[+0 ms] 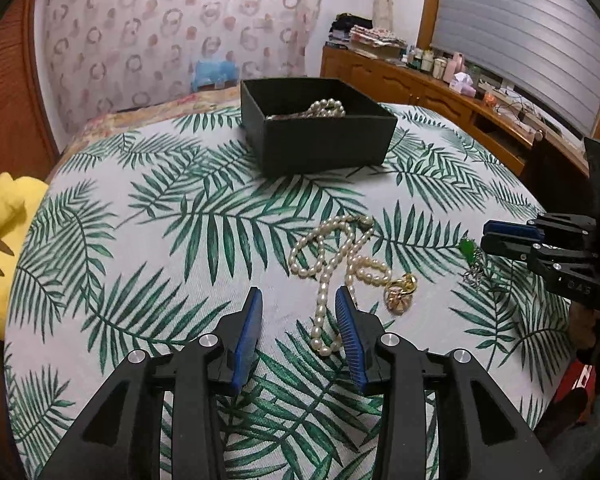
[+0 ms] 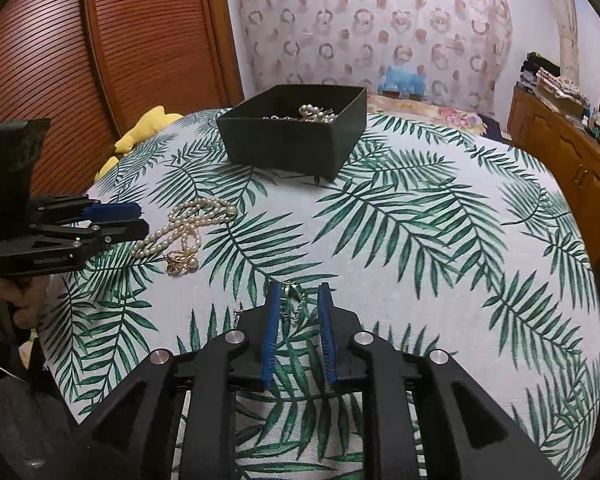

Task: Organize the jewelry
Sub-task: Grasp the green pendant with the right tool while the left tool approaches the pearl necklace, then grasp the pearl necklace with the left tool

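Observation:
A black open box with pearls inside stands at the far side of the leaf-print cloth; it also shows in the right wrist view. A loose pearl necklace with a gold ring piece lies in front of my left gripper, which is open, its tail end between the fingers. My right gripper is open around a small silver chain with a green stone, seen between its fingers. The necklace also shows in the right wrist view.
A yellow plush toy lies at the cloth's left edge. A wooden sideboard with bottles and clutter runs along the right wall. A louvred wooden door stands on the left.

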Demonstrator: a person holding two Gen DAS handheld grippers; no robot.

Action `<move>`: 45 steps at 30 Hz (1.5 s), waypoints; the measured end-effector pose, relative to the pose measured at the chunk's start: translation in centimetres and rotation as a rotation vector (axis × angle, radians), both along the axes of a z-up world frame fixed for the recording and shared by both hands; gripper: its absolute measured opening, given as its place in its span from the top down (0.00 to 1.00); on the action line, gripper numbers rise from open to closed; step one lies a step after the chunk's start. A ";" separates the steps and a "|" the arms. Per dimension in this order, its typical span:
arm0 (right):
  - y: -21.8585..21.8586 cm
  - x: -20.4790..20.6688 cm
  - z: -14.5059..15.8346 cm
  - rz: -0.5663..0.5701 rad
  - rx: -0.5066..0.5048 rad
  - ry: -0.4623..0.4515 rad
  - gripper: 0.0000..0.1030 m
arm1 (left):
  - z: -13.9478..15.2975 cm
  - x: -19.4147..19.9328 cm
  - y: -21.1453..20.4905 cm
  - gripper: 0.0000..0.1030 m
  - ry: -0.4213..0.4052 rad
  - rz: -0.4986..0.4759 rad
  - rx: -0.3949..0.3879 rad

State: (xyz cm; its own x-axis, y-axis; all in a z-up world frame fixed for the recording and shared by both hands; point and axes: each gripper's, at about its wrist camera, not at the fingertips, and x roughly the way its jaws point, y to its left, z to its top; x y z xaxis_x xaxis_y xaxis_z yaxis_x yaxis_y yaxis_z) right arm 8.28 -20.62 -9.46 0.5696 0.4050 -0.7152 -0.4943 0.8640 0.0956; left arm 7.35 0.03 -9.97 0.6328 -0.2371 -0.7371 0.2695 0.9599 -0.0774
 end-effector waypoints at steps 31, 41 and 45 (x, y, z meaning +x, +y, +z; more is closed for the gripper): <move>1.5 0.5 0.6 0.008 -0.085 -0.049 0.84 | -0.5 0.5 -2.2 0.85 -0.016 -0.057 0.101; 0.7 0.6 1.1 -0.001 -0.067 -0.059 0.84 | 1.5 0.2 -1.2 0.95 -0.074 -0.037 0.042; 0.8 0.8 1.7 0.005 -0.060 -0.073 0.84 | 3.8 0.1 -0.7 0.95 -0.125 -0.026 0.016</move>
